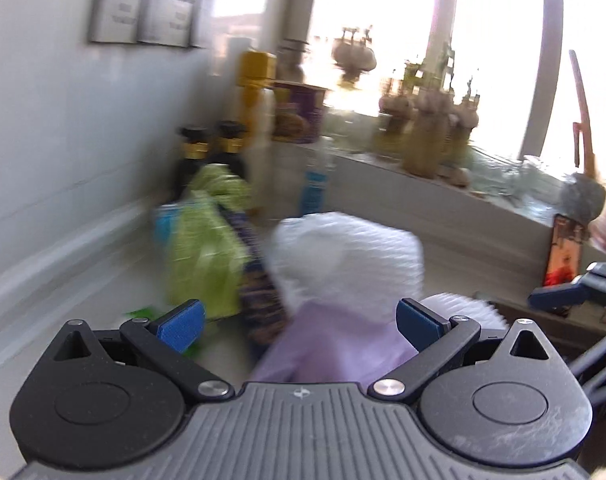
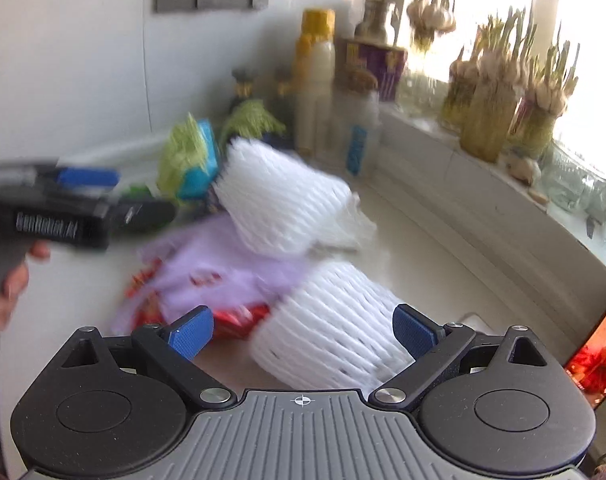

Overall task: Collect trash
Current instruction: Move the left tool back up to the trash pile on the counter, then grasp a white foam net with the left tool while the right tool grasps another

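Both views motion-blurred; bottle labels and the white writing on the left tool (image 2: 103,196) body unreadable. Landmark: lilac bag (image 2: 207,268) on the counter (image 2: 443,264). Red wrapper (image 2: 239,320) half hidden under it. Foam net (image 2: 279,200) above it, second foam net (image 2: 335,328) just right. Left tool spread wide, empty. Right tool (image 2: 303,334) spread wide, pads flanking the second net, contact unclear.

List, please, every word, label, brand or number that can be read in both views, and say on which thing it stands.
No text reads with certainty.
Left gripper: white lettering on its black body, too blurred to read.
Wall plates: grey marks, blurred.
Purple box: yellow print, unreadable.
Red wrapper: print, blurred.
Blue label on the clear bottle: unreadable.
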### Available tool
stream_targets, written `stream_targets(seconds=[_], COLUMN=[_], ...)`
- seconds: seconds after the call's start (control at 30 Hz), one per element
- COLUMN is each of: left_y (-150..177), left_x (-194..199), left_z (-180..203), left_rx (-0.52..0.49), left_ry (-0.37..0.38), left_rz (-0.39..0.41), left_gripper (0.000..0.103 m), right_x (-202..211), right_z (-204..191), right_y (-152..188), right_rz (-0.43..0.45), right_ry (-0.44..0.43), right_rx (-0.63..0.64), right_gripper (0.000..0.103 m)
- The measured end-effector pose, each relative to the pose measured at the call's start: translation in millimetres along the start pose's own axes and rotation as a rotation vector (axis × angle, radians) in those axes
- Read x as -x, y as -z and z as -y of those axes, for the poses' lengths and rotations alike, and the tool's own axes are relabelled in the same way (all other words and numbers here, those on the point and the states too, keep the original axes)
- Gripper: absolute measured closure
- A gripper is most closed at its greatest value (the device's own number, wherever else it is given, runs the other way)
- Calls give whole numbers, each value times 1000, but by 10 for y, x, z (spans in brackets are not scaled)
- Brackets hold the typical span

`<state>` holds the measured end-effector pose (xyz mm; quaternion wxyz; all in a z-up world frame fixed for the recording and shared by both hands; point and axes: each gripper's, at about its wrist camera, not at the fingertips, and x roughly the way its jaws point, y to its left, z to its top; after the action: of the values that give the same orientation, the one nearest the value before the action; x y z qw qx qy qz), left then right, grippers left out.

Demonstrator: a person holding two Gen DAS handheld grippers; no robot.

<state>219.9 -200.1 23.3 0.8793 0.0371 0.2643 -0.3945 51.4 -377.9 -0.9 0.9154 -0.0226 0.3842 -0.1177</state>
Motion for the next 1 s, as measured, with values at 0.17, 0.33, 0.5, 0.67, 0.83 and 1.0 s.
stream_targets(seconds=[0.17, 0.33, 0.5, 0.67, 0.83, 1.0], left_y=[-114, -188, -228, -231, -234, -255], left_x=[-338, -583, -662, -670, -602, -488], left_z=[91, 99, 110, 111, 96, 72], left_rx=[156, 363, 459, 496, 501, 507], left_ry=[62, 45, -37, -75, -80, -78], left_rz=[-57, -108, -143, -152, -151, -130], left_gripper=[2, 7, 30, 63, 88, 91], right_x=[-241, -434, -499, -494, -417, -325], right_z=[33, -84, -162, -204, -208, -194], right_y=[96, 111, 118, 121, 96, 29], right_rz=[-83, -131, -139, -114, -89, -63], right_ry=[-24, 21, 63, 94, 88, 68], right_rx=[88, 231, 341, 390, 380, 350], right_gripper=[5, 5, 8, 20, 42, 68])
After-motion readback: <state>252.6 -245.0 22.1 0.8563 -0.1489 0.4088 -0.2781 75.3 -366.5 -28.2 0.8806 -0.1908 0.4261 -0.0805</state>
